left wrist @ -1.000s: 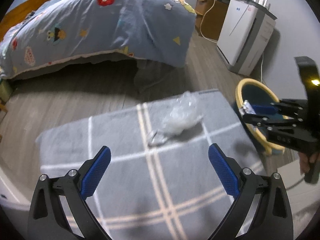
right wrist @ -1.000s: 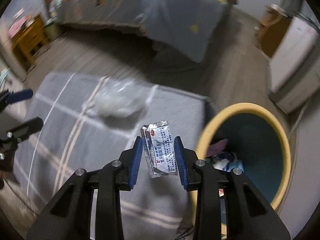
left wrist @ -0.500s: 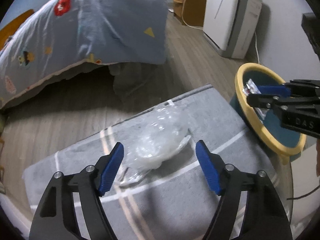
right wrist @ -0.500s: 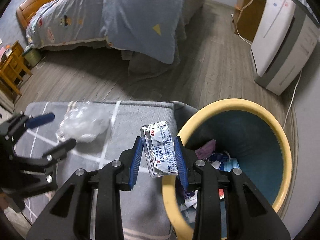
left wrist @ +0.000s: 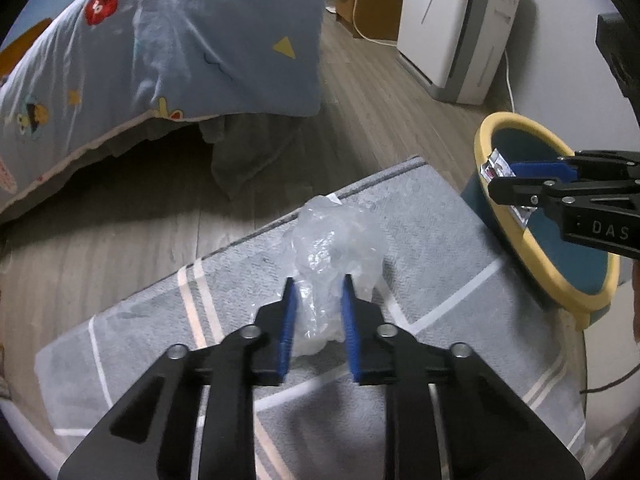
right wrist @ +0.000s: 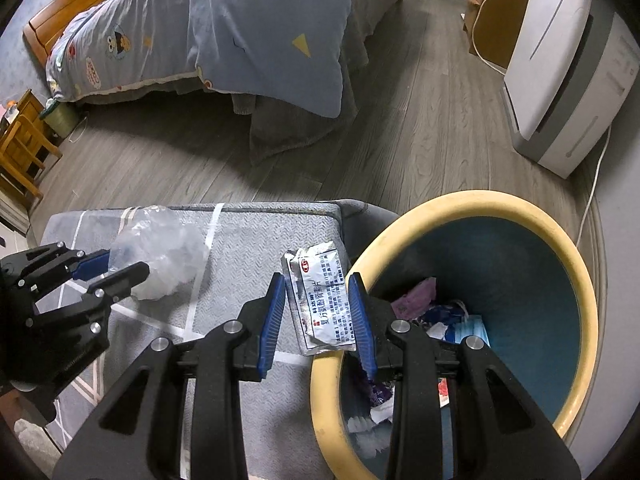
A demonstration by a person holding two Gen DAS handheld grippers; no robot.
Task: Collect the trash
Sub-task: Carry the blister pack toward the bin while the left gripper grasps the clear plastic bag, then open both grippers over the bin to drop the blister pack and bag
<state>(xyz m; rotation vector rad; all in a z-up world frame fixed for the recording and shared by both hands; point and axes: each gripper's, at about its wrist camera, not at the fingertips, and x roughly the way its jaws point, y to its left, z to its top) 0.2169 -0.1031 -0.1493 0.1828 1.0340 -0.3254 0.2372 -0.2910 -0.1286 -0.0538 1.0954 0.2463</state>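
- The left claw (left wrist: 318, 312) has just been closing: a second ago its jaws stood wide above the mat, and now the blue pads (left wrist: 289, 320) pinch the near end of the crumpled clear bag (left wrist: 336, 240), with plastic bunched between them. The bag's bulk bulges out beyond the tips.
- It has also dropped in closer; the bag, small and ahead of the claw a second ago, now fills the gap between the pads.
- The bag looks to be resting on the grey mat (left wrist: 432, 216), near its far edge, not yet lifted. I judge the grasp made and the lift the next step.
- Thin film squashes easily, so the hold may be loose; it could slip out on the way up.
- The right claw (right wrist: 318, 312) is narrowly open and clamped on a flat foil sachet (right wrist: 320, 300), which stands upright between its pads. Its grip has not changed over the last second.
- What has changed is its place: the sachet was over the mat, and now hangs at the near left rim of the bin (right wrist: 472, 198), partly over the opening.
- The bin, yellow-rimmed and teal inside, sits just right of the mat and already holds scraps and a mask.
- I judge a small shift right would let the sachet drop in cleanly.
- Far off lie the bed (right wrist: 240, 20) and a white appliance (right wrist: 560, 80) on the wood floor.
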